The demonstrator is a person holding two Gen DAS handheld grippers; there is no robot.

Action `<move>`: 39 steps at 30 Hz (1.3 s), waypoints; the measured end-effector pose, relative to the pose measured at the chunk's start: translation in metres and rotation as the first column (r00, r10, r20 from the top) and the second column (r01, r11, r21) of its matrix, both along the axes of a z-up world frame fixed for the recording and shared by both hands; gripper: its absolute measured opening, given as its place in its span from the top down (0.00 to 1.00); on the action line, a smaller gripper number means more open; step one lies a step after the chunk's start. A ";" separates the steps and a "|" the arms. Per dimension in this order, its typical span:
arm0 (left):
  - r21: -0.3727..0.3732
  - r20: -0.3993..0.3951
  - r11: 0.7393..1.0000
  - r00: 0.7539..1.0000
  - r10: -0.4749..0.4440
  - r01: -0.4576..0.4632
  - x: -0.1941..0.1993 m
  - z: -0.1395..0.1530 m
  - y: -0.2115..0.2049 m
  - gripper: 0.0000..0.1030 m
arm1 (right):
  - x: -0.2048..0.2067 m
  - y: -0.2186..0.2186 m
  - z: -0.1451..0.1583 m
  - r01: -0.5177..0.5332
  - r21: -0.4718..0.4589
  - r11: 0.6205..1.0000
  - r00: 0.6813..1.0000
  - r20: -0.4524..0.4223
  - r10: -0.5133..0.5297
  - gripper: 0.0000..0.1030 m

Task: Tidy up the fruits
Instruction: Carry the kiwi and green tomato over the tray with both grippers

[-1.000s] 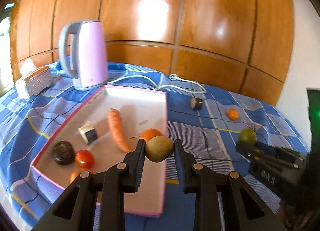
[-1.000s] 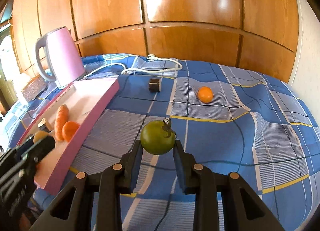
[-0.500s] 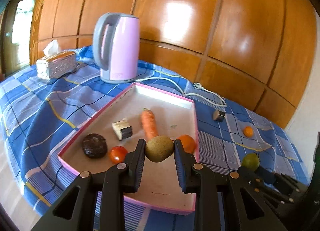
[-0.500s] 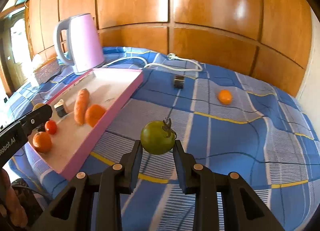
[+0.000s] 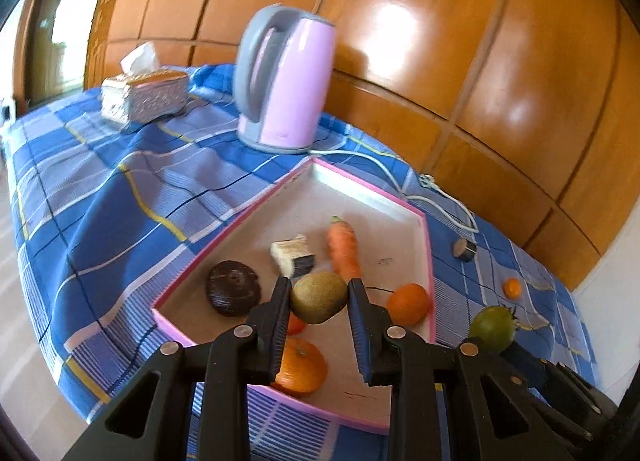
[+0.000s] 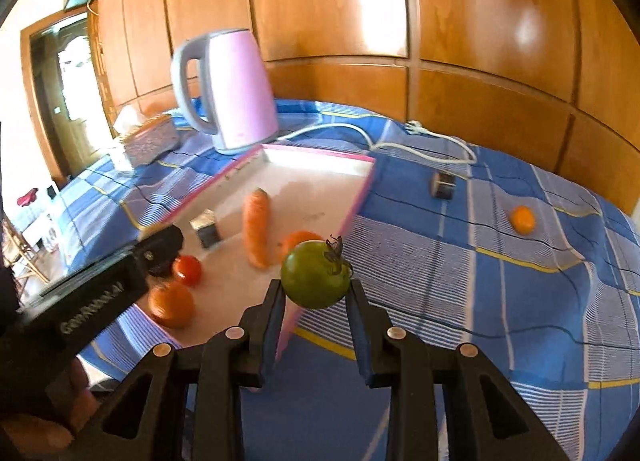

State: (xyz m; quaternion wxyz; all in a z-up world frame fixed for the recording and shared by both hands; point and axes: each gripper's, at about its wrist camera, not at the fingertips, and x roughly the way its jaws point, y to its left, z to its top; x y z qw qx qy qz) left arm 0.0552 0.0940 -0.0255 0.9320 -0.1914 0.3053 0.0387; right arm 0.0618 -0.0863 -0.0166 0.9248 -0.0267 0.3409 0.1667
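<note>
Left wrist: fingers (image 5: 319,297) clamp one kiwi (image 5: 318,296); right fingers (image 6: 316,293) clamp one green tomato (image 6: 315,274).

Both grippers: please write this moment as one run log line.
left gripper: shut on kiwi | right gripper: shut on green tomato | tray: below kiwi
</note>
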 end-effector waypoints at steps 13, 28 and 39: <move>-0.018 -0.032 0.997 0.997 0.073 -0.074 0.006 -0.007 0.012 0.72 | 0.021 0.033 0.014 -0.062 0.010 0.998 0.998 0.011 0.062 0.69; -0.017 -0.058 0.996 0.995 0.083 -0.084 0.016 -0.013 0.013 0.72 | 0.038 0.044 0.014 -0.083 0.027 0.996 0.996 -0.011 0.083 0.69; -0.015 -0.067 0.997 0.995 0.069 -0.071 0.021 -0.015 0.011 0.72 | 0.043 0.043 0.012 -0.073 0.037 0.997 0.997 -0.034 0.074 0.68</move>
